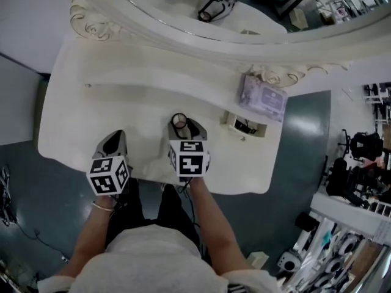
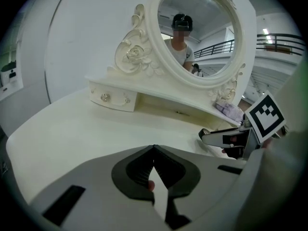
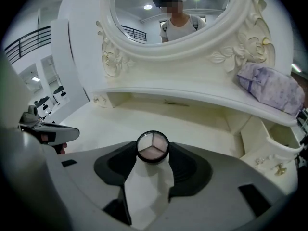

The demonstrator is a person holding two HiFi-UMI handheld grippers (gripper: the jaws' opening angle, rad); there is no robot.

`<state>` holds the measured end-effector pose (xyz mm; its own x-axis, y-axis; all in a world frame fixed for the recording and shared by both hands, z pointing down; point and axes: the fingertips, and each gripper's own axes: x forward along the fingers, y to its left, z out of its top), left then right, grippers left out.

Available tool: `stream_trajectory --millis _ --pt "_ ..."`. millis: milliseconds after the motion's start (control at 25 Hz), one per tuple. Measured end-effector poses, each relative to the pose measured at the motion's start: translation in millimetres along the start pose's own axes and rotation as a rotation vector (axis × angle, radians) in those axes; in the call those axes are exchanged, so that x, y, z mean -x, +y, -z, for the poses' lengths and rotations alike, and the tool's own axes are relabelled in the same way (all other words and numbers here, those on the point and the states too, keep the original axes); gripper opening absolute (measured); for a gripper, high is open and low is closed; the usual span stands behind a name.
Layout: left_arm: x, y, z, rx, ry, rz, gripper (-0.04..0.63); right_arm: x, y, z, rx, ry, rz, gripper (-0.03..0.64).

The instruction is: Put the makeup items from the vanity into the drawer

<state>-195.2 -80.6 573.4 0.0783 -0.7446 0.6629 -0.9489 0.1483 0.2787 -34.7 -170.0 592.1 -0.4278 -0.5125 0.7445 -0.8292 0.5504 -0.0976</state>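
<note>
A round compact [image 3: 152,147] with a black rim and three pale powder wedges sits between the pads of my right gripper [image 3: 152,150], which is shut on it. In the head view this gripper [image 1: 181,122] holds the compact [image 1: 179,120] over the front middle of the white vanity top [image 1: 110,102]. To the right, under the shelf, the small drawer [image 1: 247,135] stands pulled out with dark items inside; its rim [image 3: 283,148] shows at the right edge. My left gripper [image 1: 115,140] hovers at the front edge, its jaws [image 2: 154,150] shut on nothing.
A lilac pouch [image 1: 263,97] lies on the shelf above the pulled-out drawer, also the pouch [image 3: 272,86]. The oval mirror [image 2: 199,30] in its carved frame rises at the back. A second small drawer [image 2: 113,99] at the left is closed. Racks and stands [image 1: 354,163] fill the floor to the right.
</note>
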Motion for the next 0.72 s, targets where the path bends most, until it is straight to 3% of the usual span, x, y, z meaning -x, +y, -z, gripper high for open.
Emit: stream_trajectory --millis 720 --pt "21.1 -112.3 -1.6 -0.178 -0.012 0.194 0.003 108.7 -65.3 30.5 -0.197 -0.106 0.157 0.216"
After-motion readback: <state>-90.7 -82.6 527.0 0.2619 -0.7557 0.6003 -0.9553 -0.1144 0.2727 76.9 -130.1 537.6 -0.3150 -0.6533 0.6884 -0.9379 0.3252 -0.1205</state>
